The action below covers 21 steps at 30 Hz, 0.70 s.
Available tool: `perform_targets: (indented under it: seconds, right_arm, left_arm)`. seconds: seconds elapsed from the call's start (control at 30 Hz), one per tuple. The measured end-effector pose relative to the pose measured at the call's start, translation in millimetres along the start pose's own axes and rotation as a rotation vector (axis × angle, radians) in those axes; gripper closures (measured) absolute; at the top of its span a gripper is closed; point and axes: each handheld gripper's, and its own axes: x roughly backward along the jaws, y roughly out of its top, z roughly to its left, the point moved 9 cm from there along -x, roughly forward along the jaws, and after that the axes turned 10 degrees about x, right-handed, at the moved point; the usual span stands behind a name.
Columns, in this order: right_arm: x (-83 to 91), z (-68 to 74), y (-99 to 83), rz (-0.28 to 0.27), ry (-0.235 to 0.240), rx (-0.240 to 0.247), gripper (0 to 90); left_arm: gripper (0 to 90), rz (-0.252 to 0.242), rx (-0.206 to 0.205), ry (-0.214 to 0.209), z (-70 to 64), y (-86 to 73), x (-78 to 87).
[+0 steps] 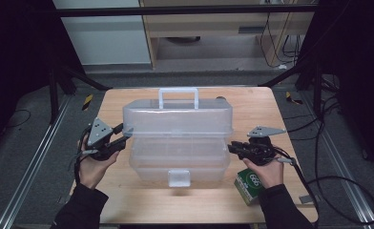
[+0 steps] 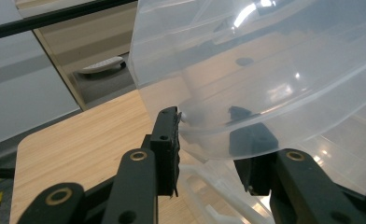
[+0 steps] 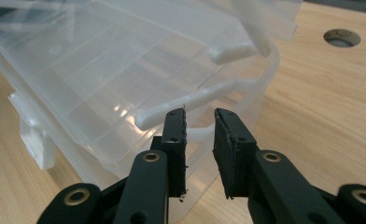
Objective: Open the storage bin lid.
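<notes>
Wood table [image 1: 142,200], dark floor around. Your left gripper [image 1: 119,135] at box's left end, jaws straddling upper tray's corner wall, one outside, one behind plastic. Clear tiered box [image 1: 178,138] mid-table, upper tray raised. Your right gripper [image 1: 233,147] at box's right end, jaws slightly apart, holding nothing. Green carton [image 1: 248,185] near right hand.

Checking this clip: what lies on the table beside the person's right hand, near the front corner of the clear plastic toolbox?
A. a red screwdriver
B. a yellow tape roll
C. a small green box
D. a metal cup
C: in the high view a small green box with white print lies on the wooden table, just under the right gripper and beside the clear toolbox.
</notes>
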Motion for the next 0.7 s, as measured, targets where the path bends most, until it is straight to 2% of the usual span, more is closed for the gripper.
perform_targets:
  seconds: [0.3,0.53,0.7]
  right_arm:
    - [-12.1,2.4,-10.0,0.064,-0.007,0.007,74.4]
    - [-13.9,4.2,-11.5,0.071,0.007,-0.030,77.3]
    - [-14.6,3.7,-11.6,0.071,0.008,-0.039,77.8]
  left_arm:
    - [62.6,-0.003,-0.002,0.001,0.0,1.0,0.0]
    - [62.8,-0.005,0.006,-0.001,0.8,1.7,-0.1]
    - [63.0,-0.007,0.016,-0.002,2.2,4.8,-1.0]
